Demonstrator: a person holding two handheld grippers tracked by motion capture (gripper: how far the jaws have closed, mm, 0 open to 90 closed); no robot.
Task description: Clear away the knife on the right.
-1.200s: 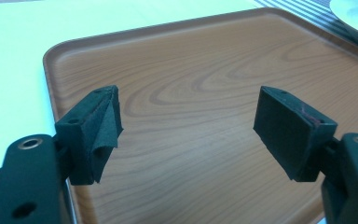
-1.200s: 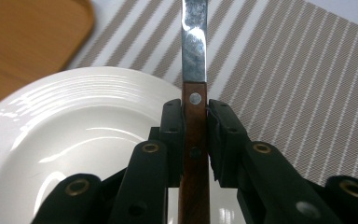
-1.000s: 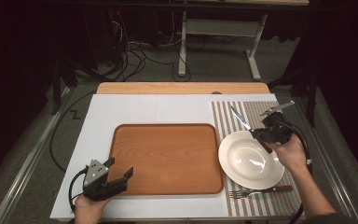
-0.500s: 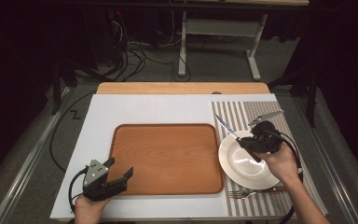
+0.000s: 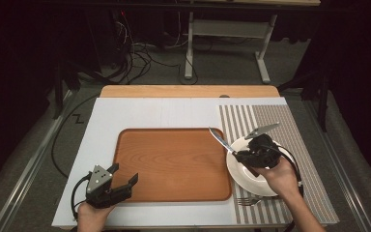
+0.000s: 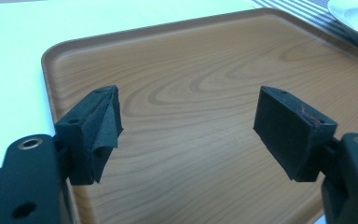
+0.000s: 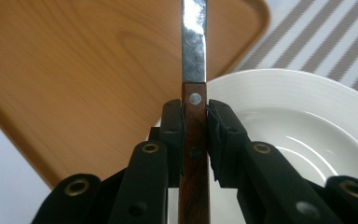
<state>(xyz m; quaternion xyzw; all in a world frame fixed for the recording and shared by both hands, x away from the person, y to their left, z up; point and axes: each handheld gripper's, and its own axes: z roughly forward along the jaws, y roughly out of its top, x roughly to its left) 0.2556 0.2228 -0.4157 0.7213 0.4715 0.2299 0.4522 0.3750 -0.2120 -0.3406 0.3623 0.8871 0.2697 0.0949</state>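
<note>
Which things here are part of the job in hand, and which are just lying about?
In play: knife, clamped in the right gripper; wooden tray, likely its target; open left gripper over the tray.

Idle for now: white plate, fork, striped placemat.

A lab-like recording room: loose cables (image 5: 125, 53) on grey carpet, bare desk legs (image 5: 189, 43), dark surroundings.
</note>
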